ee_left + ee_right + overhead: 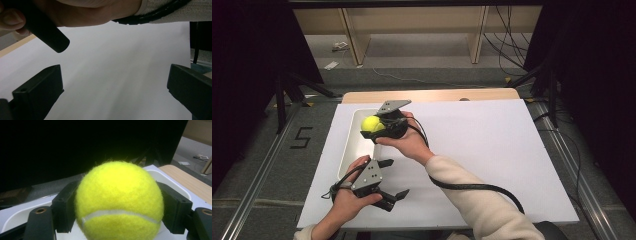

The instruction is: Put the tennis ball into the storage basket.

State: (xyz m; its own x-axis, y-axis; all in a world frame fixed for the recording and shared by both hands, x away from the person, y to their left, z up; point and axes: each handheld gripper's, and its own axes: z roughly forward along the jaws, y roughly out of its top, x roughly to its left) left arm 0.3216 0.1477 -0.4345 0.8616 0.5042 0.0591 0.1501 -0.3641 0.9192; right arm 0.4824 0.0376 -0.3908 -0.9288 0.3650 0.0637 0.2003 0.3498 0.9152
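A yellow tennis ball (371, 123) is held above the white tray (348, 155) at the left of the table. My right gripper (373, 127) is shut on it. In the right gripper view the tennis ball (118, 201) sits squeezed between both black jaws, with the tray's rim (170, 178) behind it. My left gripper (396, 181) hovers low near the table's front edge, to the right of the tray, its jaws wide apart. Between those jaws the left gripper (113, 86) has just the white board (120, 67).
The white board (492, 145) covers the wooden table (432, 95). The right forearm and its cable (472, 187) cross the board's middle, and in the left gripper view the right hand (82, 12) and its gripper's handle (45, 32) hang close overhead. Dark stands flank both sides.
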